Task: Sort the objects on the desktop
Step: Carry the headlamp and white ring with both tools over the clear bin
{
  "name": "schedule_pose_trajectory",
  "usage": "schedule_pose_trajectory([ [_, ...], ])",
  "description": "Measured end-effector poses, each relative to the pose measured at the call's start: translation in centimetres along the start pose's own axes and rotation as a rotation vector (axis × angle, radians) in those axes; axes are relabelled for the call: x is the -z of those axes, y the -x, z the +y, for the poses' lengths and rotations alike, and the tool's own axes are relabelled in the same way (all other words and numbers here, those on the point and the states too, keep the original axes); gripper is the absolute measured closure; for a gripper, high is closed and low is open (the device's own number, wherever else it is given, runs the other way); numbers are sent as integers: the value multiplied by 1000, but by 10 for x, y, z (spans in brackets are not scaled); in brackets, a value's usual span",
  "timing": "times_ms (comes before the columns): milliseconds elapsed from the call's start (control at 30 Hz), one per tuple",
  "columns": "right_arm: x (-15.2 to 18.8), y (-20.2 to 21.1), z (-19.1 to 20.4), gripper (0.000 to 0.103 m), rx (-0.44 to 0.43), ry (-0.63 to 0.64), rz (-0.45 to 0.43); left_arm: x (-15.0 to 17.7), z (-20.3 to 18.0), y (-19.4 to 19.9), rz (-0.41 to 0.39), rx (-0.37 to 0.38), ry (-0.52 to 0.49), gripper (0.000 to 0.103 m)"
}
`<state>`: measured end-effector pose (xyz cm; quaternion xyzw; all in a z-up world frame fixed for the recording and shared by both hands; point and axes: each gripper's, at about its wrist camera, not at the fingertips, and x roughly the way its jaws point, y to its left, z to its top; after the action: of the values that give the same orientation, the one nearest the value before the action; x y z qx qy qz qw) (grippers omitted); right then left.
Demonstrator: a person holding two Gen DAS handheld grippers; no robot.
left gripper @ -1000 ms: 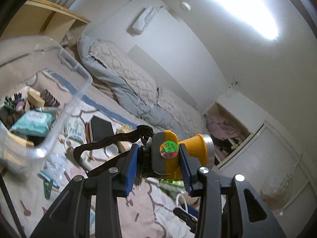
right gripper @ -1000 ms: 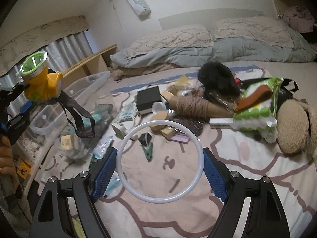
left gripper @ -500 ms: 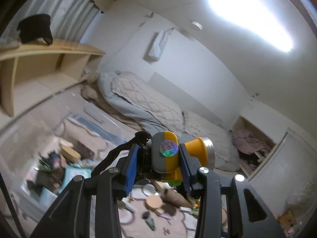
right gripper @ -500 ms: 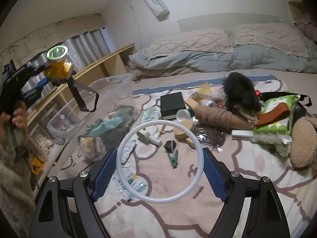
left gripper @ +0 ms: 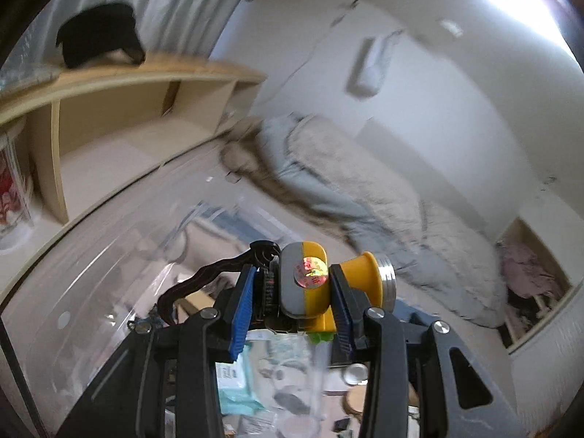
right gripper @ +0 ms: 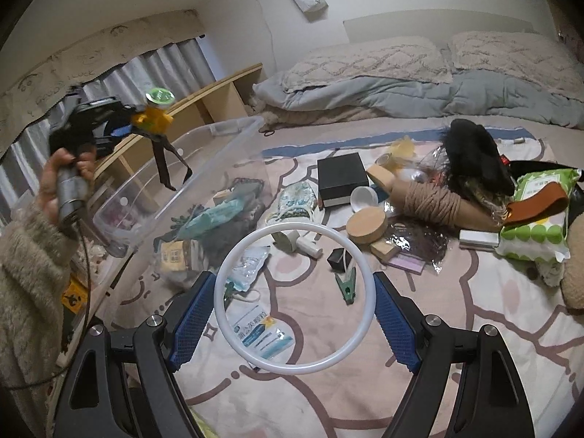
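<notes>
Left gripper (left gripper: 290, 297) clamps headlamp (left gripper: 310, 284) above bin rim (right gripper: 219, 129); right gripper (right gripper: 294, 314) clamps ring (right gripper: 233, 255)

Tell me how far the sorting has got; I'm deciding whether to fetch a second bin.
Early. Some items already lie in the clear bin. In hand: the left gripper clamps a yellow headlamp above the bin, and the right gripper grips a white ring. Left: black box, twine spool, wooden lid, green clip and more on the blanket.
</notes>
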<state>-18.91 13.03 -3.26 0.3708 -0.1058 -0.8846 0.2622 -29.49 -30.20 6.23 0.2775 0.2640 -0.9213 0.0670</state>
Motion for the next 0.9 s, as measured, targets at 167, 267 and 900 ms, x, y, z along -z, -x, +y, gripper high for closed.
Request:
schedule_pose_trajectory([
  [167, 3, -9, -13, 19, 18, -19, 13, -8, 14, -48, 62, -113, 38, 64],
  [267, 5, -15, -21, 19, 23, -34, 20, -11, 25, -75, 90, -192, 87, 64],
  [900, 7, -24, -20, 19, 84, 16, 42, -10, 54, -74, 55, -269, 150, 31],
])
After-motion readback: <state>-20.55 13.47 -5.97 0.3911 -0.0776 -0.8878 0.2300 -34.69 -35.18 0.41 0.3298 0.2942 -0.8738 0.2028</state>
